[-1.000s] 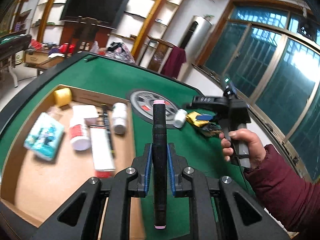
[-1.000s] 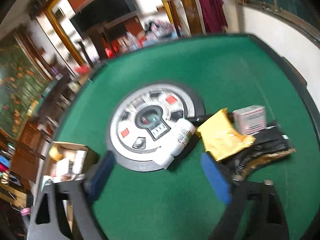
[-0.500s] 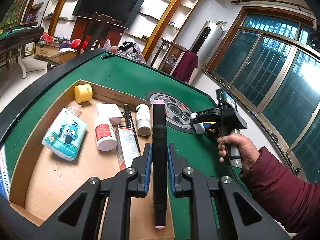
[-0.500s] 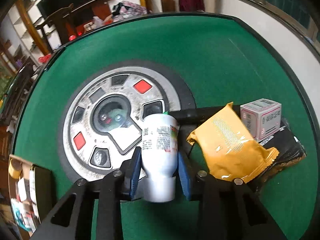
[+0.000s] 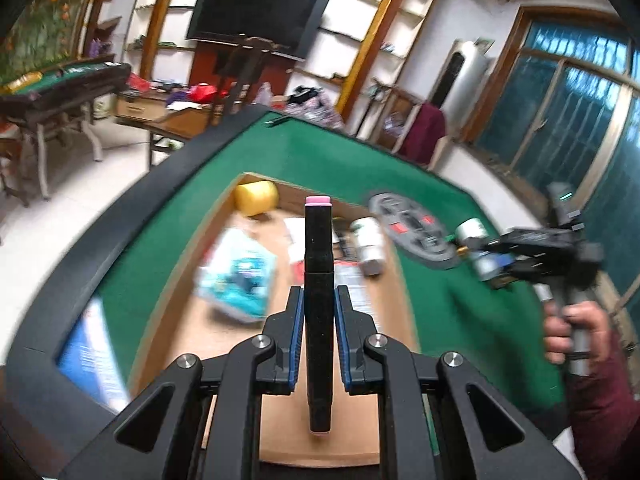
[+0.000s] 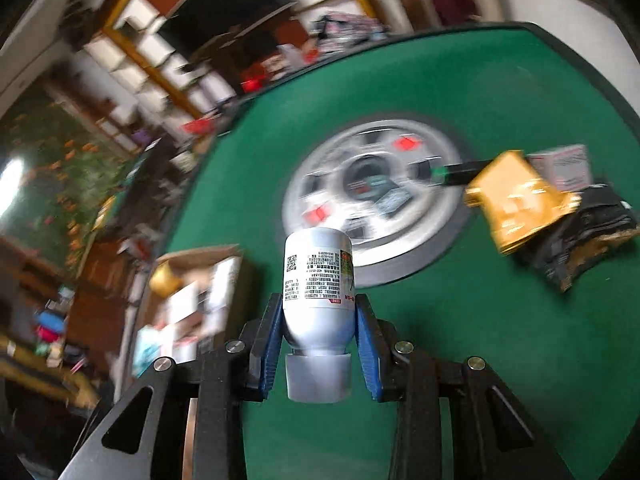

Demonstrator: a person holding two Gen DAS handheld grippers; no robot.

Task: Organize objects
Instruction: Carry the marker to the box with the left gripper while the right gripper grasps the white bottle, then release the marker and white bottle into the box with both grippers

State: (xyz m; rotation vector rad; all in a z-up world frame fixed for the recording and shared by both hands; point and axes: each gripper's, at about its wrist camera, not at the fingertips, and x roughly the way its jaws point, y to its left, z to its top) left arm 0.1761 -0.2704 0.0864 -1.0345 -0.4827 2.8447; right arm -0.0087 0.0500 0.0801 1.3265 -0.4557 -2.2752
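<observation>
The left hand-held gripper [image 5: 318, 334] is pinching a black marker [image 5: 318, 280] with a pink end cap; the marker lies along the fingers, gripped near its middle, which probably keeps it from swinging while it hangs over the cardboard box [image 5: 352, 432]; the box sits on the green table [image 5: 320, 160] and already holds a yellow roll [image 5: 256, 198], a teal packet [image 5: 236, 280], a white bottle [image 5: 370, 248] and some flat items too blurred to name; it looks like the collecting place for the sorting job.

The right hand-held gripper [image 6: 316, 344] is pressed onto a white labelled bottle [image 6: 318, 280]; the blue pads [image 6: 270, 344] clamp the shoulder just above the cap, with the cap toward the camera and the base pointing away, a narrow spot that likely gives a firm hold; the bottle is clear of the felt, near the round centre console [image 6: 372, 200].

Still loose on the table, well apart from the box, are a yellow packet [image 6: 516, 204], a black packet [image 6: 592, 240] partly under it, a small pink box [image 6: 568, 166] behind, and a dark pen with a green band [image 6: 452, 172] on the console's rim.

Judging by this layout, both held things are bound for the box; the task seems about half done.
</observation>
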